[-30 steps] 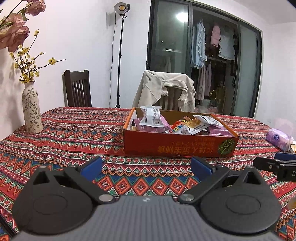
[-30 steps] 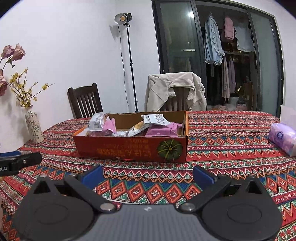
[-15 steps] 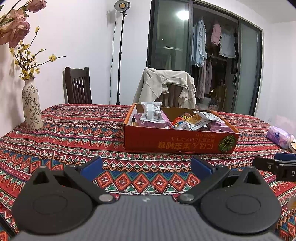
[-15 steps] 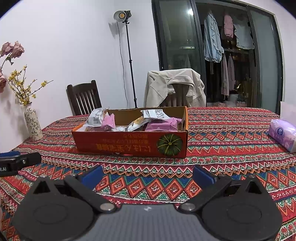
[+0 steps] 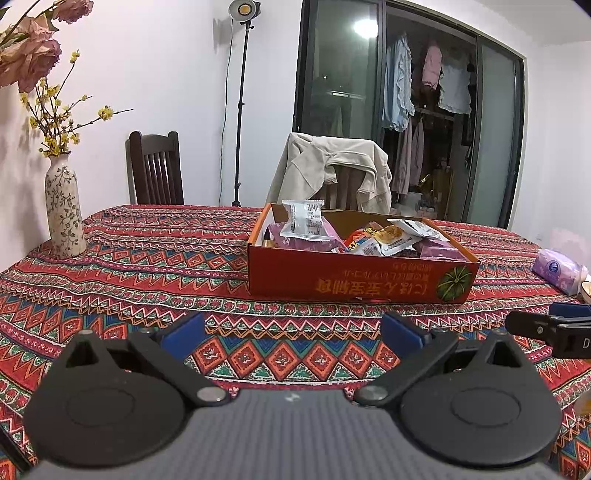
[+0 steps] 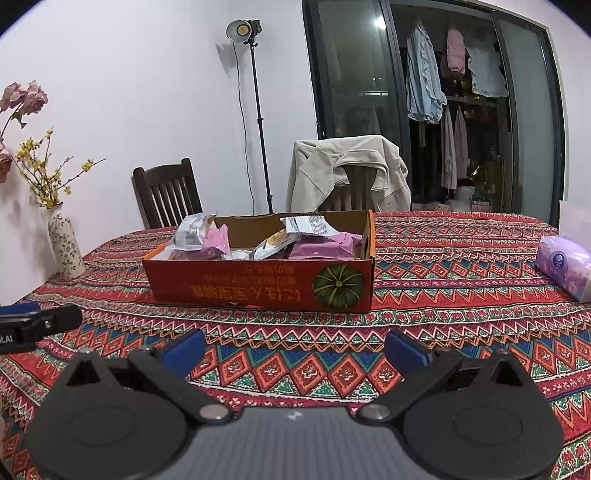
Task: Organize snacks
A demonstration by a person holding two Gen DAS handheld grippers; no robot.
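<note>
Standing on the patterned red tabletop point(image 5: 155, 280), the orange cardboard box point(image 5: 354, 280) carries a printed green pumpkin point(image 6: 338, 286) on its near wall, beside a line of yellow Chinese characters that are upside down and cannot be read from here. Inside the box lies a heap of snack packets point(image 5: 354, 236); an exact count is not possible, but at least two white packets with small printed labels and two purple ones are seen. One white packet point(image 5: 304, 219) stands upright at the box's left end in the left wrist view.

The left tongs point(image 5: 291, 328) are released, the two blue pads wide apart and holding nothing, above the tabletop in front of the box. The right tongs point(image 6: 295, 345) are released and empty in the same way. Each tool shows at the edge of the other's view.

Around the box: one flowered ceramic vase point(image 5: 64, 210) with yellow twigs and pink roses stands at the left edge of the tabletop, well apart from the box. One purple tissue pack point(image 6: 563, 264) with a round blue logo lies at the right. Behind are two chairs, one dark wooden chair point(image 6: 166, 194) and one covered by a beige jacket point(image 6: 351, 170), and one lamp on a stand point(image 6: 245, 29).
</note>
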